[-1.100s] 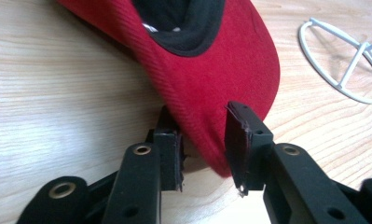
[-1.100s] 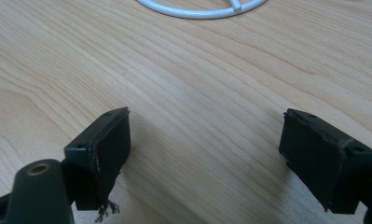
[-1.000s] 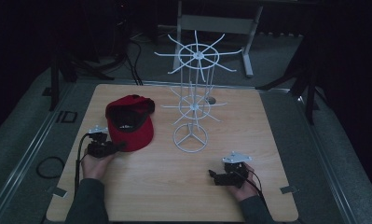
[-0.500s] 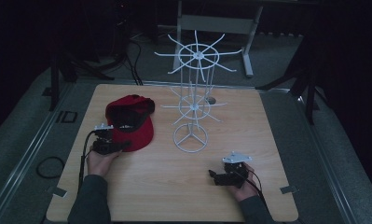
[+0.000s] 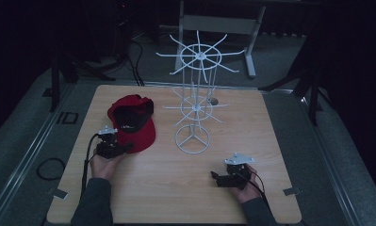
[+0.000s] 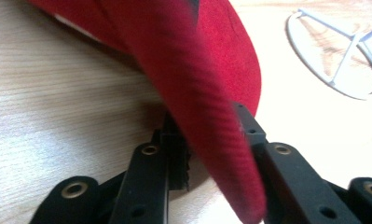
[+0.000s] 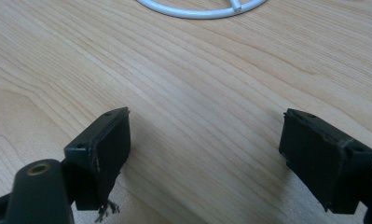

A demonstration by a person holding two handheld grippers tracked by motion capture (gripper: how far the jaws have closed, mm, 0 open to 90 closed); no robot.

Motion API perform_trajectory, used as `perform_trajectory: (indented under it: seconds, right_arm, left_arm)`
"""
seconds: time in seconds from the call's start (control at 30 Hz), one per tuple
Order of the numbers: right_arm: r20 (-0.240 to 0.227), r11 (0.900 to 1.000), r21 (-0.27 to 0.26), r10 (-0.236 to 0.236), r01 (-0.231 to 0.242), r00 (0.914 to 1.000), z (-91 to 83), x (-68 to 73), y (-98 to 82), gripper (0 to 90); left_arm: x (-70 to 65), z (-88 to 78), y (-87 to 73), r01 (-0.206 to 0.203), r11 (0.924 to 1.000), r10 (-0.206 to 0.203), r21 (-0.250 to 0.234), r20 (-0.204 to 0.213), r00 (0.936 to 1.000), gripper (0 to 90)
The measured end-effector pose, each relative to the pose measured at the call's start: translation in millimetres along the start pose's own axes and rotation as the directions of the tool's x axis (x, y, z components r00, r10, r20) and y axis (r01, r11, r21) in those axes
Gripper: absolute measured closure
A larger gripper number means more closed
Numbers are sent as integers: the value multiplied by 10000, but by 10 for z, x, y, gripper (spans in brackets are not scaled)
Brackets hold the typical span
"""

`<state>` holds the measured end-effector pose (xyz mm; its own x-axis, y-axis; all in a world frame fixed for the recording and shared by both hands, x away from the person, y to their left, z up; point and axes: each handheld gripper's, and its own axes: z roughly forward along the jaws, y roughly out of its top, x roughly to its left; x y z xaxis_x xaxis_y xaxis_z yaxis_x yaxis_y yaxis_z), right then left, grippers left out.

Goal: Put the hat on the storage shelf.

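I read the left tongs (image 6: 211, 140) clenched on the red cloth cap's (image 5: 131, 121) brim, seen close up only from their own camera. Cap lies left of white wire rack (image 5: 195, 94) on the wooden desk (image 5: 176, 188). Right tongs (image 7: 207, 154) released wide, empty, right of rack base.

Black two-jaw tool (image 5: 111, 147) with grey plate, black cable, grey sleeves

The table (image 5: 270, 141) has a light wood-grain top. A white wire rack (image 5: 193, 108) stands on its ring base near the centre. A red cap (image 5: 131, 122) lies left of the rack, near its base, crown opening facing up.
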<state>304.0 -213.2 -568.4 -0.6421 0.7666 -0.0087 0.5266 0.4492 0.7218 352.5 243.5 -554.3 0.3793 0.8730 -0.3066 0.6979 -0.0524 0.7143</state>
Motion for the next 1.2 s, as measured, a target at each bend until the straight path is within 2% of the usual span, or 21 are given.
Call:
perform_trajectory:
  seconds: [0.27, 0.37, 0.77, 1.03, 1.2]
  right_arm:
    - [1, 10000, -13, -28, 28, 10000, 1, -2, -1, 163]
    - [1, 10000, -14, -30, 30, 10000, 1, -2, -1, 163]
    - [1, 10000, -15, -31, 31, 10000, 1, -2, -1, 163]
    - [1, 10000, -15, -28, 28, 10000, 1, -2, -1, 163]
    - [0, 10000, -16, -29, 29, 10000, 1, -2, -1, 163]
  left_arm:
    - [-62, -30, -4, -170, 9988, 179, -455, 183, 9997, 841]
    - [-112, -42, -2, -582, 9968, 585, -544, 35, 9983, 851]
    - [-152, -12, -9, -455, 9946, 471, -929, 147, 9988, 855]
    - [-165, -51, -1, -511, 9892, 530, -1376, 105, 9985, 855]
    - [-156, -60, -1, -472, 9887, 499, -1422, 149, 9986, 855]
